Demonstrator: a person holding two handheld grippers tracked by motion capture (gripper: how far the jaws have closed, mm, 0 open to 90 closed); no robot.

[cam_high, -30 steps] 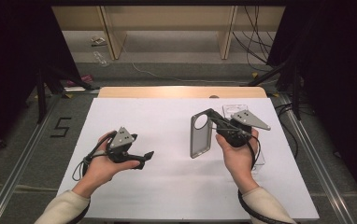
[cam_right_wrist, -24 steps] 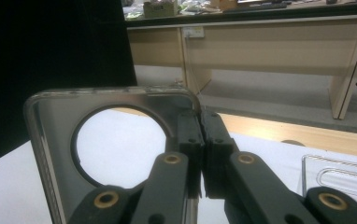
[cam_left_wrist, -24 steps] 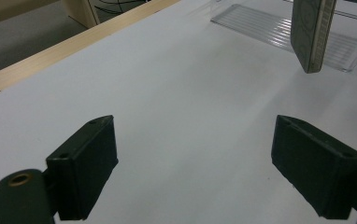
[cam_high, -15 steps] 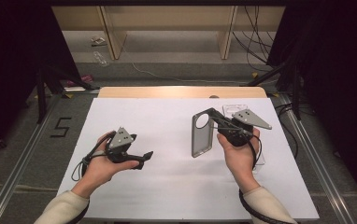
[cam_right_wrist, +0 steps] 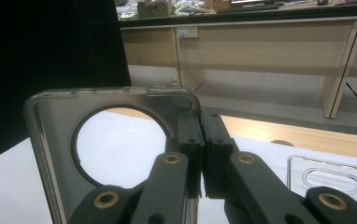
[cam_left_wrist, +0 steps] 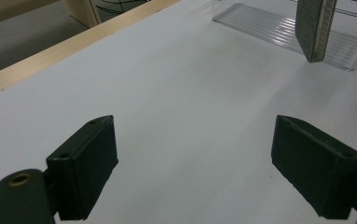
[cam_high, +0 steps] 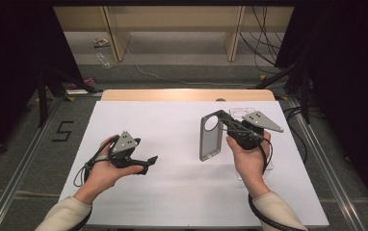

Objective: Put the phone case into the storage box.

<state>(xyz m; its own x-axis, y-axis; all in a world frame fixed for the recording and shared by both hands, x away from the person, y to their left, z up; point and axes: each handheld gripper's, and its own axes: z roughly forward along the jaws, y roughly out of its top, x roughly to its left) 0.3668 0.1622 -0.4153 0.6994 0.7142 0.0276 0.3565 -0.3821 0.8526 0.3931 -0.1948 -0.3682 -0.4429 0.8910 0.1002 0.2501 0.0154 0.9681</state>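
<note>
Nothing has shifted since a moment ago. Jaws of the right gripper (cam_high: 224, 126) stay pinched on the edge of the grey phone case (cam_high: 211, 137), holding it upright above the white table (cam_high: 172, 187), a clear plastic tray (cam_high: 242, 111) just behind. Off to the side, the left gripper (cam_high: 148, 161) rests low, jaws wide apart and empty.
</note>
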